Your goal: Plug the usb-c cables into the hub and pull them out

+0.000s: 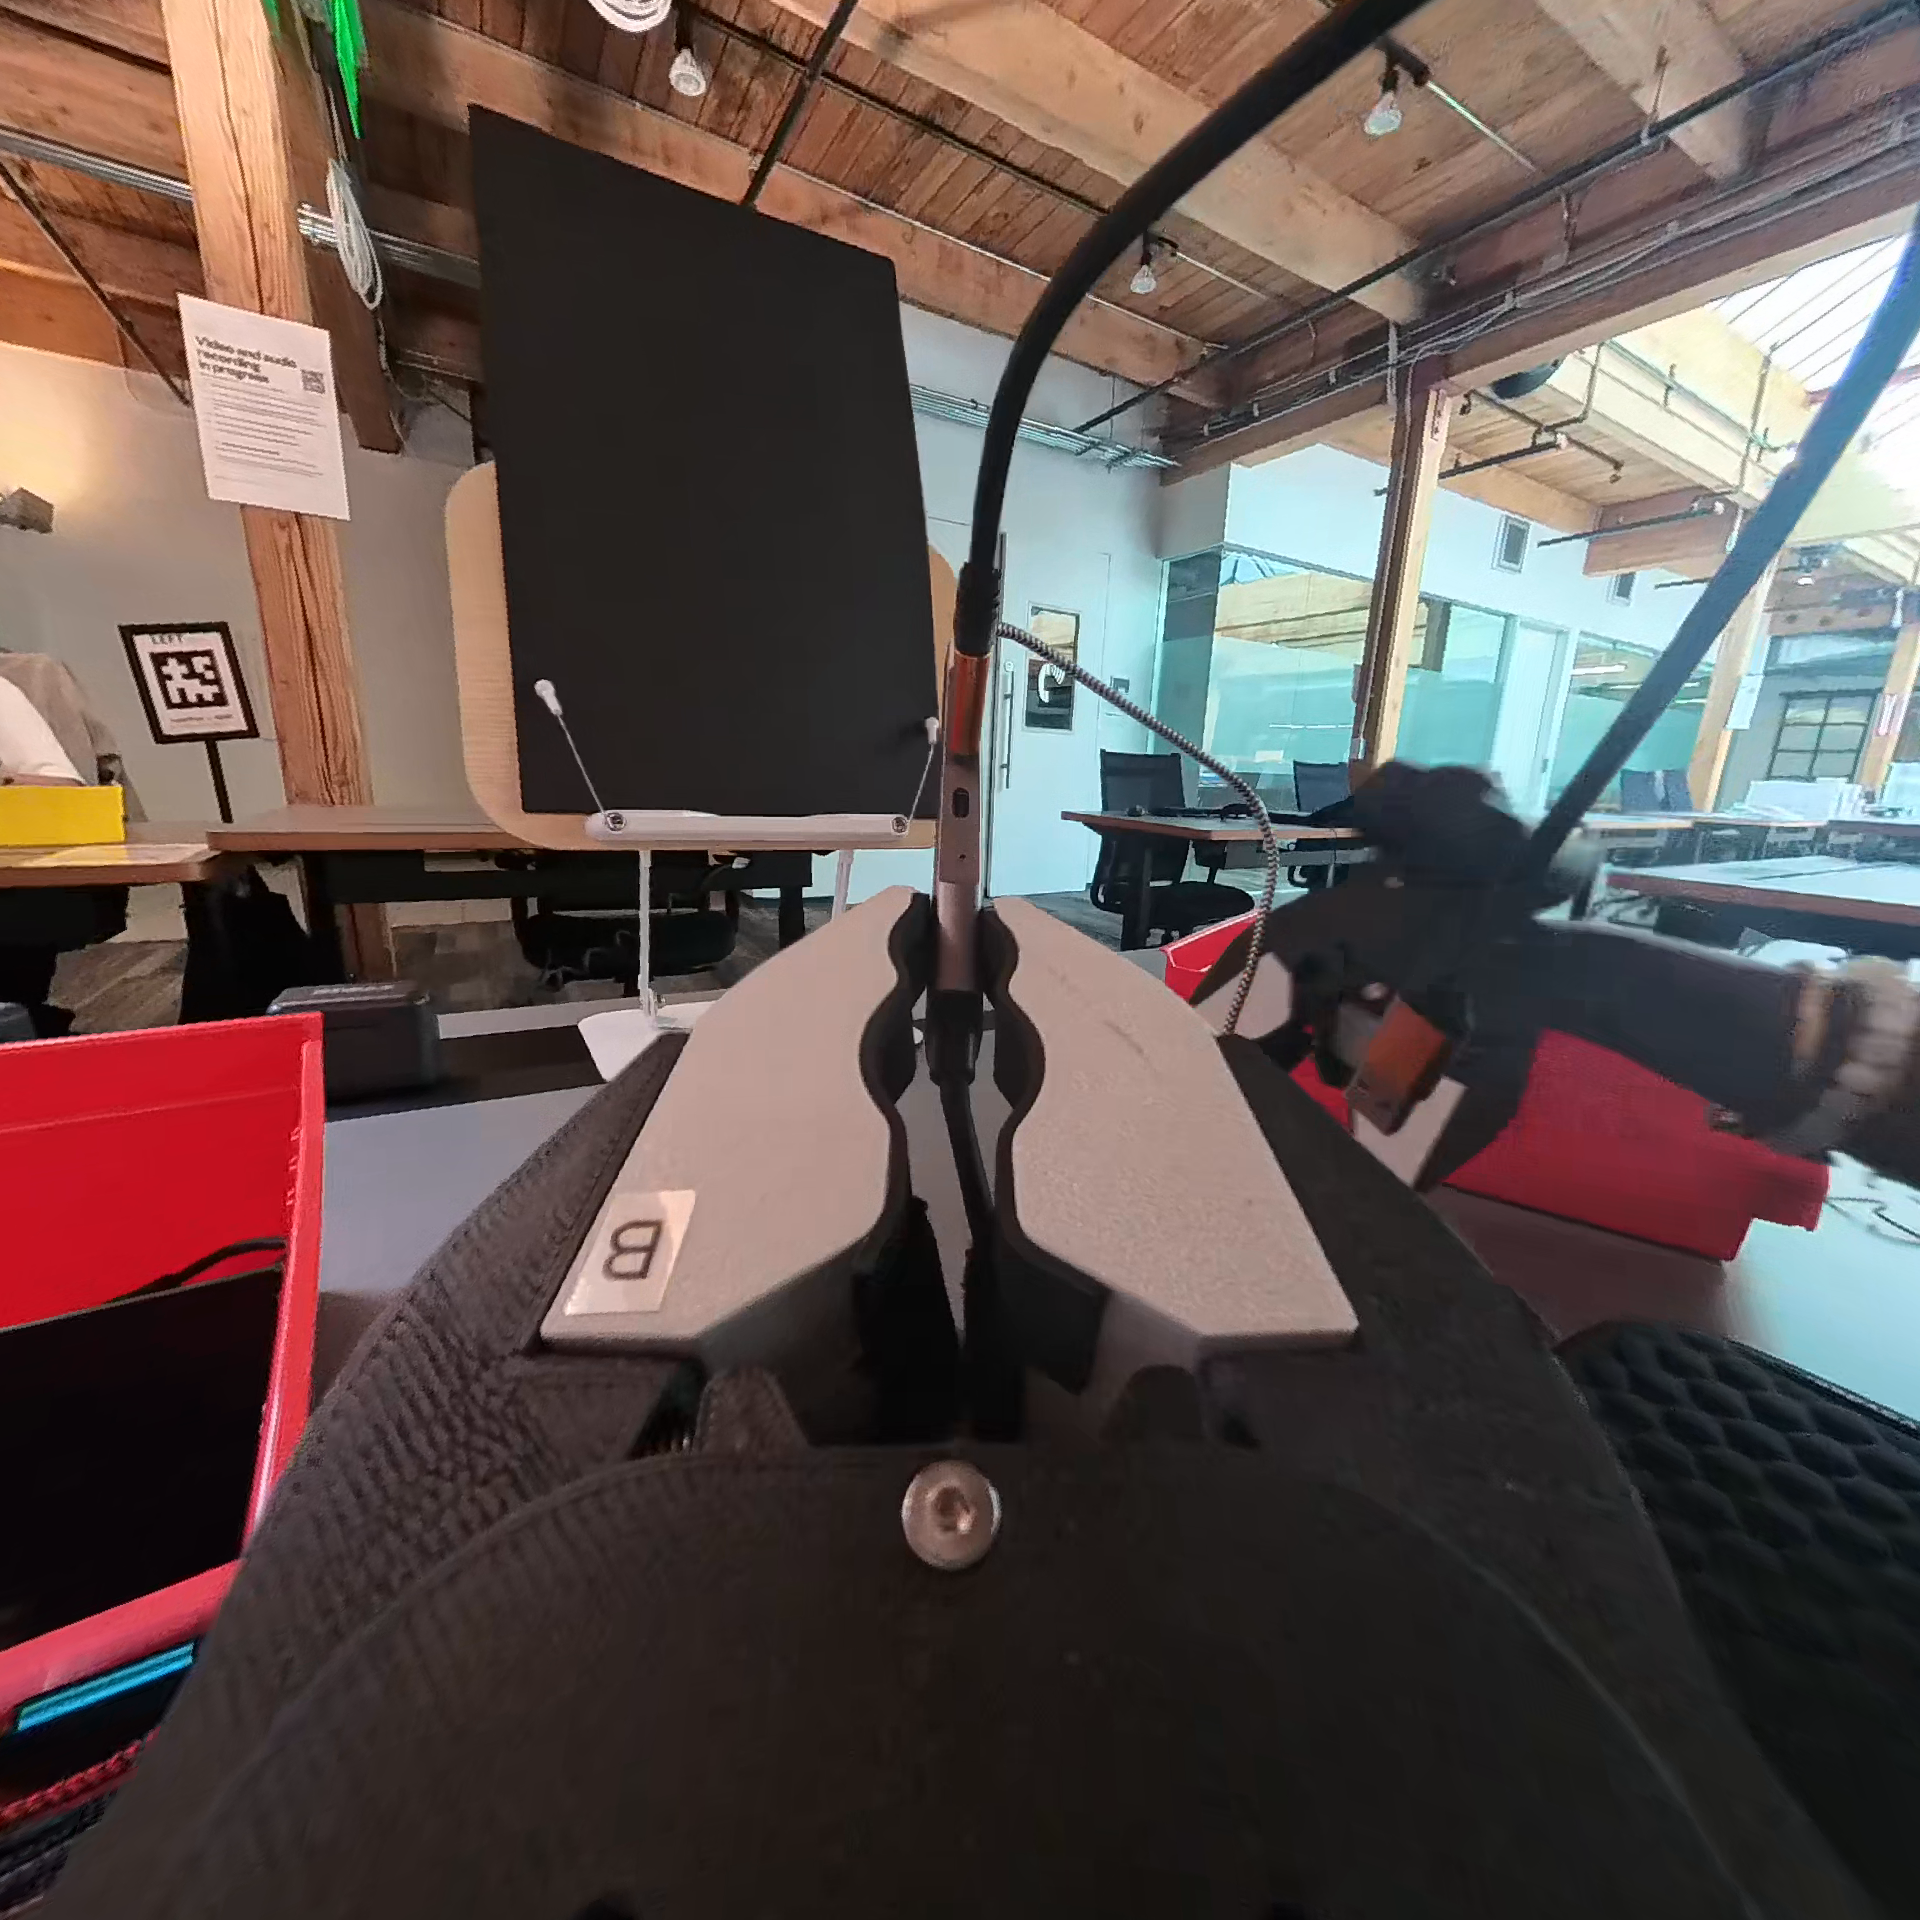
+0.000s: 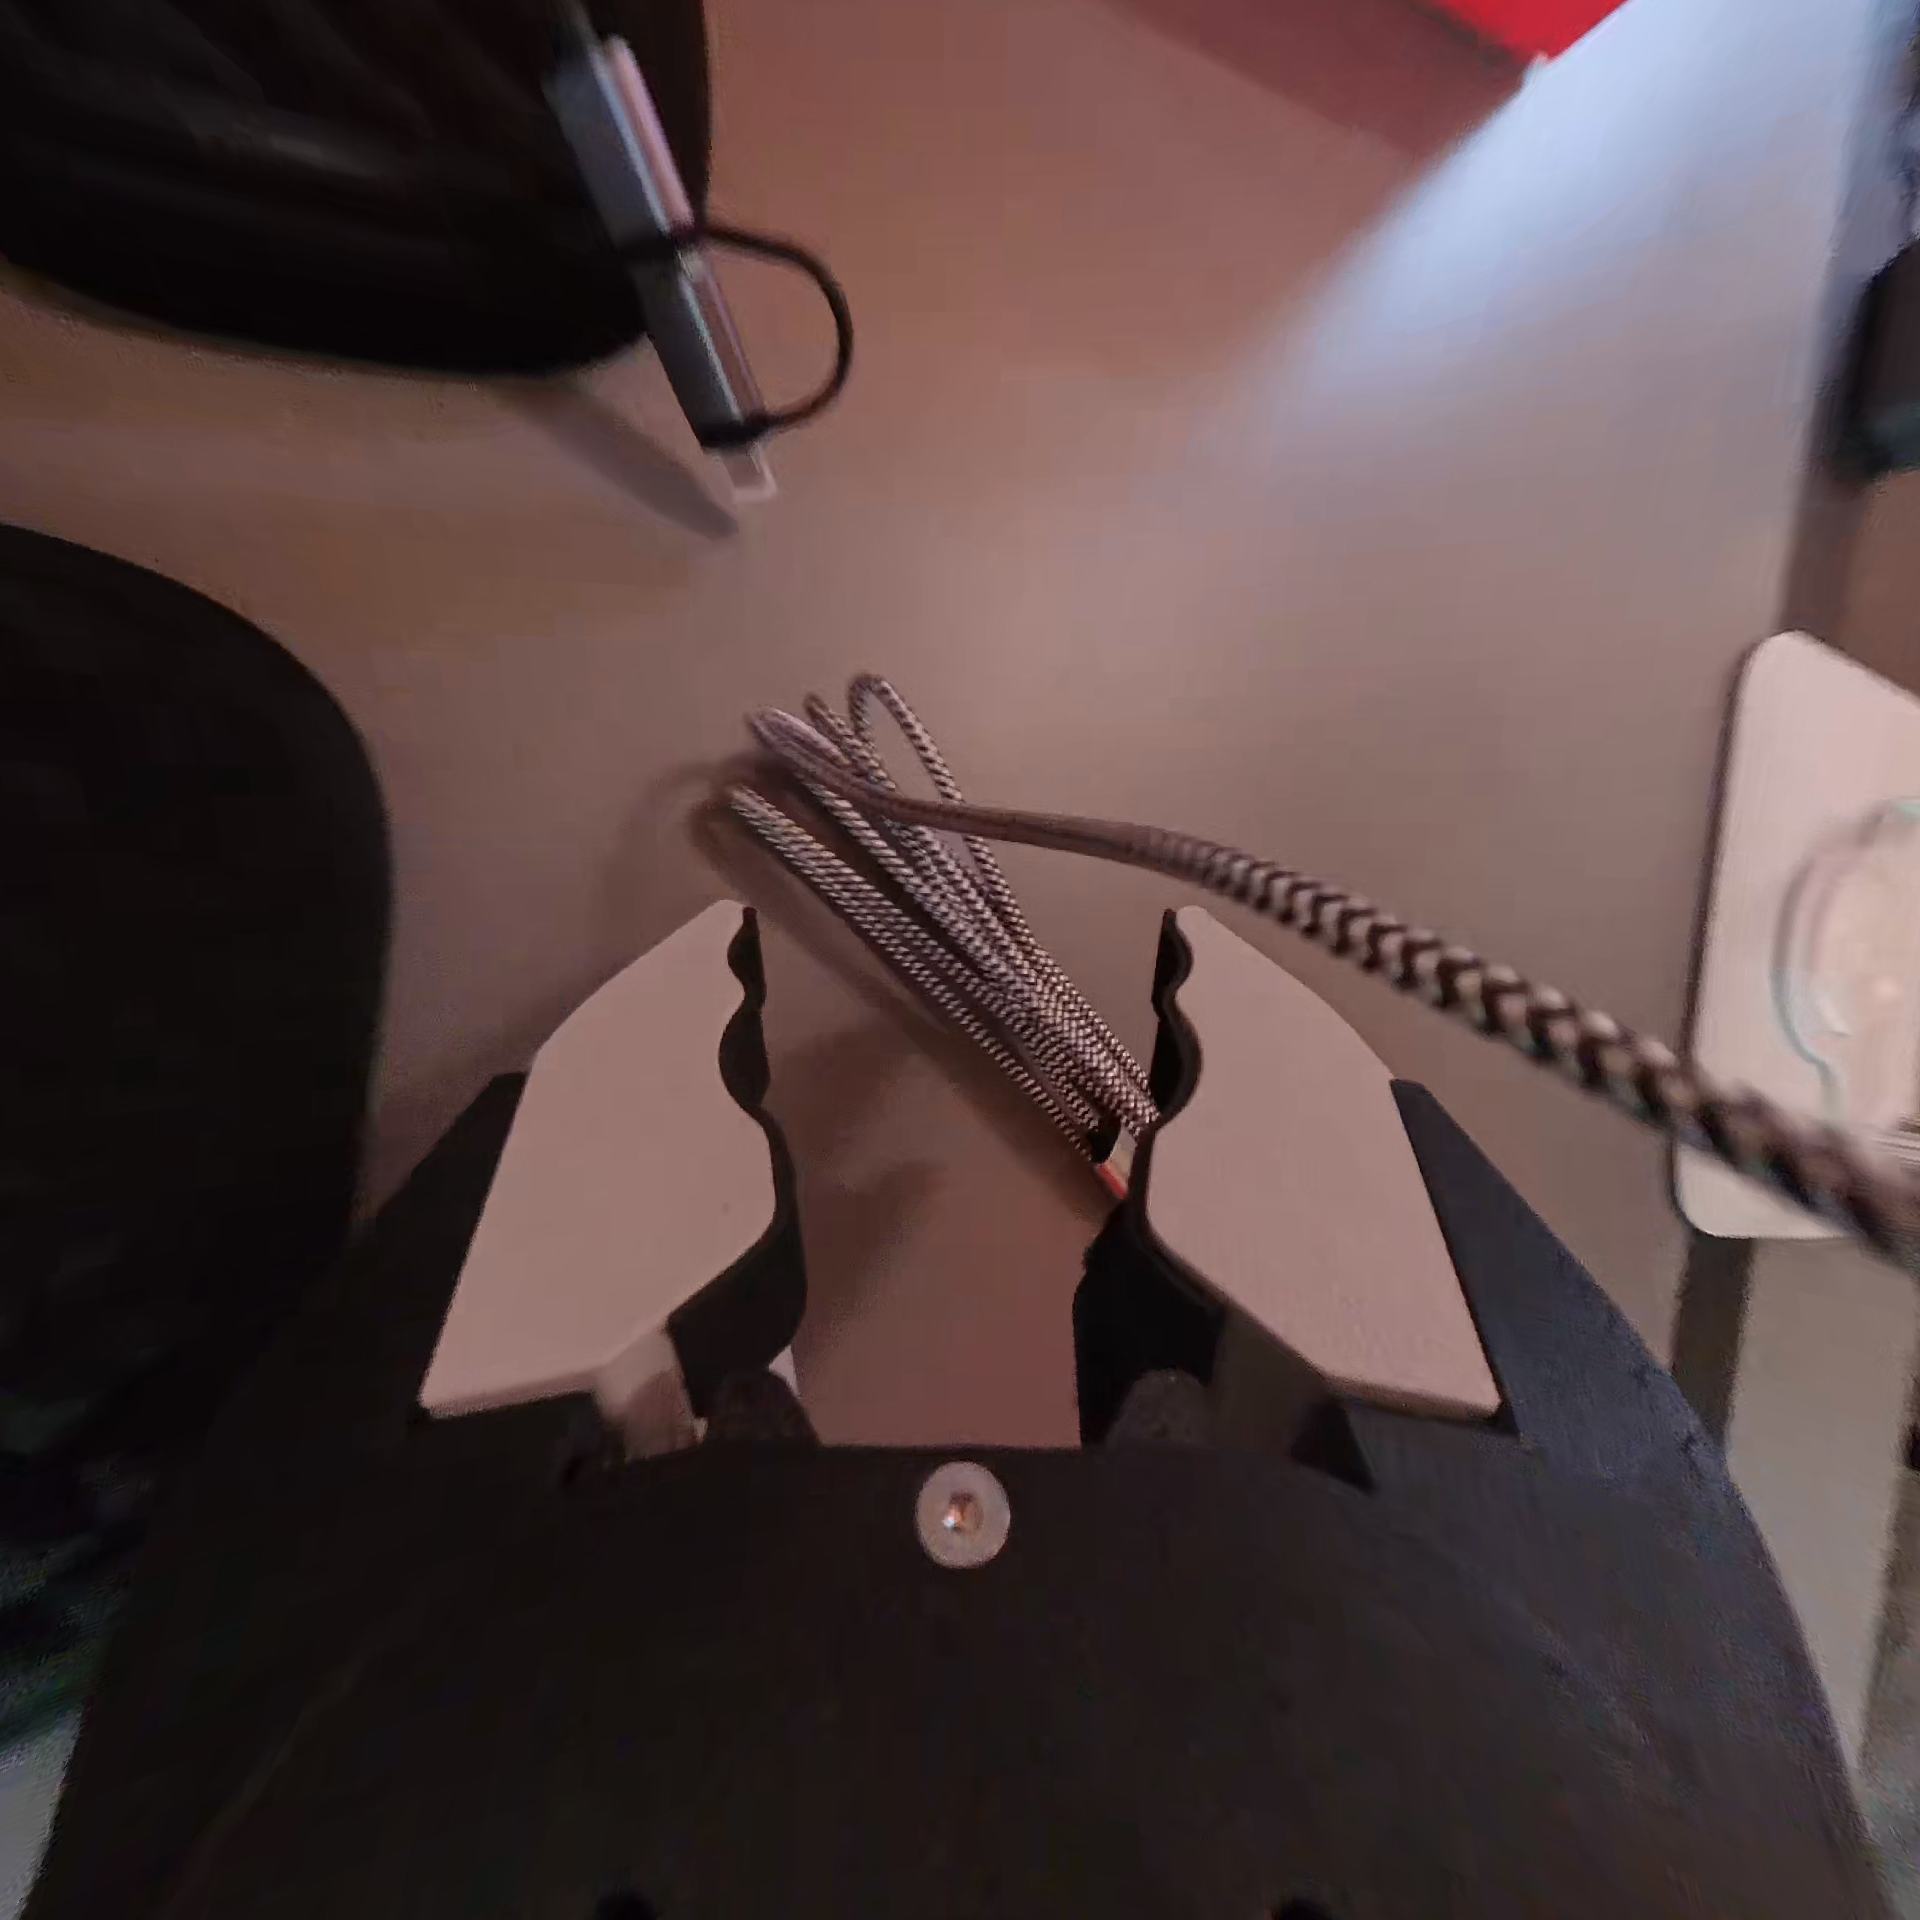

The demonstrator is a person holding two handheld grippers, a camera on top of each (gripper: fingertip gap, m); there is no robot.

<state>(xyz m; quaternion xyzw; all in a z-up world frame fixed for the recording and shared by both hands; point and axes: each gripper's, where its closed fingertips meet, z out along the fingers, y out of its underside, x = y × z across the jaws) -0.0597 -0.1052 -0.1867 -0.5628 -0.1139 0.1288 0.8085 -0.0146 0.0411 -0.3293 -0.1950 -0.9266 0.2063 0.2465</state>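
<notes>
Left wrist view has our left gripper (image 1: 953, 935) raised off the table and pointing level across the room, its grey fingers (image 1: 774, 1122) pressed nearly together around the slim grey hub (image 1: 957, 831), which stands upright between the tips. A black cable (image 1: 1023, 343) is plugged into the hub's top end and arcs up out of sight; a braided cable (image 1: 1174, 743) leaves the hub near that plug and droops rightward toward our right gripper (image 1: 1382, 1049), which appears blurred, low on the right. One red bin (image 1: 156, 1164) at the left holds a flat black device, and another red bin (image 1: 1621, 1153) sits behind the right gripper; we cannot tell what it contains. A black panel (image 1: 707, 468) stands on a white stand behind the hub. Right wrist view looks down at the tabletop (image 2: 1143, 520), with our right gripper (image 2: 956, 925) spread wide and clamping nothing. The coiled braided cable (image 2: 935, 935) lies between and just past the fingertips, touching the inner edge of the right-hand finger, one strand running off to the right. At upper left the hub (image 2: 665, 270) shows blurred, with a black cable looping beside it.
</notes>
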